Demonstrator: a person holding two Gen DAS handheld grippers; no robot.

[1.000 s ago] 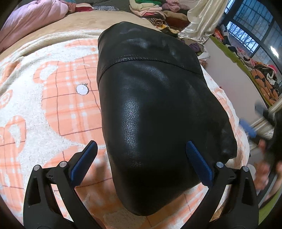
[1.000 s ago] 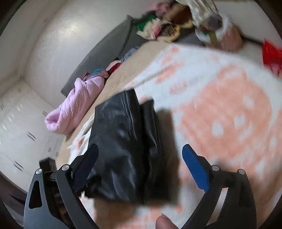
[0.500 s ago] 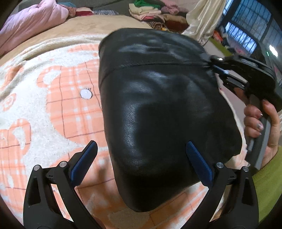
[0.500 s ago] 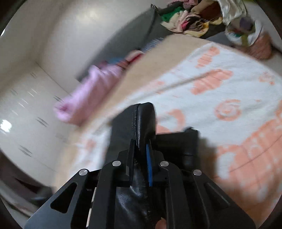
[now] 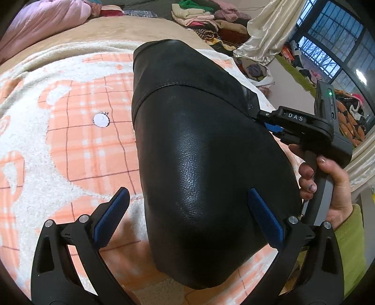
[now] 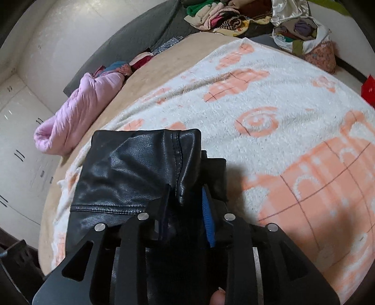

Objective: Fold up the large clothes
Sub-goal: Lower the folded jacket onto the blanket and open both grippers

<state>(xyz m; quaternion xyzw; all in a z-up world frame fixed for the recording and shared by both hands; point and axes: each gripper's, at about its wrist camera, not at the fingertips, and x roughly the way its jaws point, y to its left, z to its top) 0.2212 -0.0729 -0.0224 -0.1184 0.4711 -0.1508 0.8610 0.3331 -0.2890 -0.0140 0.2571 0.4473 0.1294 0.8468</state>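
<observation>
While the left gripper (image 5: 187,211) hangs nearest the camera with its blue pads spread wide on either side of the garment's near, rounded end and holding nothing, the work is all on the right side. The black leather garment (image 5: 199,145) lies already doubled into a long bundle on the white and orange fleece blanket (image 5: 70,131), running from near to far across it. Farther along, at the bundle's right edge beside a stitched seam, the right gripper (image 6: 187,206) has its jaws pressed together on a fold of the leather; in its own view the pinched flap stands up between the pads.

The step in hand looks like lifting that edge to carry it across for another fold. Leather is stiff and slick, so the pinch is best kept deep, past the seam, and the lift made slowly so the lower layers do not slide apart. The free left gripper would do well to press on or catch the near end as an anchor. Far behind, a pink quilt (image 6: 77,112) and piled clothes (image 6: 218,16) sit well apart.
</observation>
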